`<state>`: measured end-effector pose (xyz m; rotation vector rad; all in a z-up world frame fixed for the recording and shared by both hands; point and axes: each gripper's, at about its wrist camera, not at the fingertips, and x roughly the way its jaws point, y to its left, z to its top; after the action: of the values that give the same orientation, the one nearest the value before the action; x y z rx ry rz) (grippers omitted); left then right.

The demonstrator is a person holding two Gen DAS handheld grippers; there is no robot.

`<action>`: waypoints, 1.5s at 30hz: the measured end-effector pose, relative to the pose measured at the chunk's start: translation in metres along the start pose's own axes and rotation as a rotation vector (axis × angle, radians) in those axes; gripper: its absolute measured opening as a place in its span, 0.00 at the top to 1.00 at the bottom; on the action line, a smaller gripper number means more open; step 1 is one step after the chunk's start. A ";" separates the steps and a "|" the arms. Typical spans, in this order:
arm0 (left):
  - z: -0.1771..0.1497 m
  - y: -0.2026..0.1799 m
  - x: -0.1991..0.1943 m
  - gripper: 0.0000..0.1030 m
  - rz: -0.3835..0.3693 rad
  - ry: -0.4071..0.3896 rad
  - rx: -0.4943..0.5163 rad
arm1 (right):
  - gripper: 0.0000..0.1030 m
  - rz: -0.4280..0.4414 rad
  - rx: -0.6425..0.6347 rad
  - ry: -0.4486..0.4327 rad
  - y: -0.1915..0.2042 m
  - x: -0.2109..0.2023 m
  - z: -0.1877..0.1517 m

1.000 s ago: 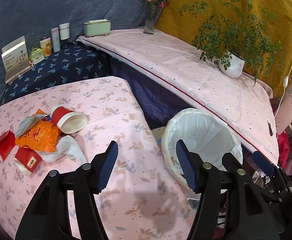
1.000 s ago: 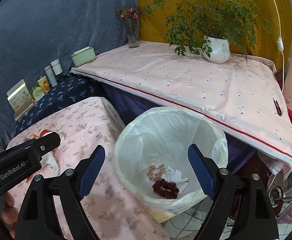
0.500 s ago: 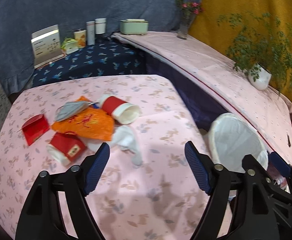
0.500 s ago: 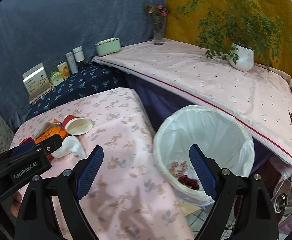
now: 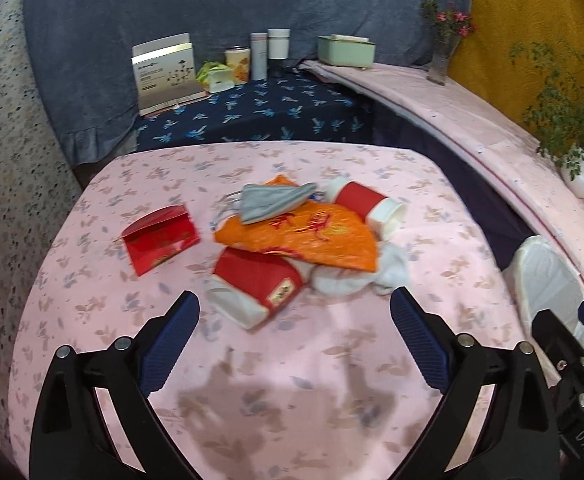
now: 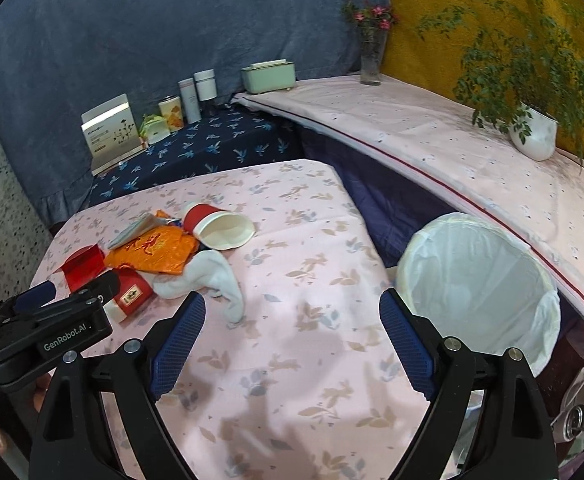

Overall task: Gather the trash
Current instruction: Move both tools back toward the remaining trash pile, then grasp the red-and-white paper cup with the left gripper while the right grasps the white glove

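A pile of trash lies on the pink floral table (image 5: 275, 360): a red envelope (image 5: 159, 238), a red and white box (image 5: 255, 286), an orange wrapper (image 5: 304, 238), a grey mask (image 5: 271, 202), a red paper cup (image 5: 366, 204) on its side and a white crumpled cloth (image 5: 356, 276). My left gripper (image 5: 294, 340) is open and empty, just short of the box. My right gripper (image 6: 289, 340) is open and empty over the table, right of the cloth (image 6: 203, 276). The white-lined bin (image 6: 480, 284) stands right of the table.
A dark blue shelf (image 5: 251, 116) behind the table holds a card box (image 5: 165, 72), tins and bottles. A long pink-covered ledge (image 6: 432, 136) carries a green case (image 6: 267, 76), a flower vase (image 6: 370, 52) and a potted plant (image 6: 532, 136).
Both grippers have swung left, away from the bin and toward the trash pile. The left gripper has come closer to the pile. Both stay open.
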<state>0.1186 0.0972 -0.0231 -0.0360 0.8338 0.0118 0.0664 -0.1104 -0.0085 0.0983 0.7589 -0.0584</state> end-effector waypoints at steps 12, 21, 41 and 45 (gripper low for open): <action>-0.005 0.037 0.039 0.11 0.039 0.057 -0.005 | 0.18 0.043 -0.006 0.058 0.030 0.043 0.003; -0.003 0.047 0.072 0.11 0.013 0.109 -0.004 | 0.18 0.045 -0.037 0.108 0.048 0.086 0.002; -0.005 0.045 0.109 0.38 -0.114 0.214 -0.047 | 0.58 0.076 -0.068 0.241 0.067 0.155 -0.008; -0.007 0.043 0.105 0.38 -0.121 0.212 -0.047 | 0.82 0.094 -0.097 0.248 0.072 0.151 -0.010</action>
<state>0.1827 0.1396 -0.1067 -0.1332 1.0419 -0.0874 0.1758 -0.0406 -0.1151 0.0488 1.0018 0.0814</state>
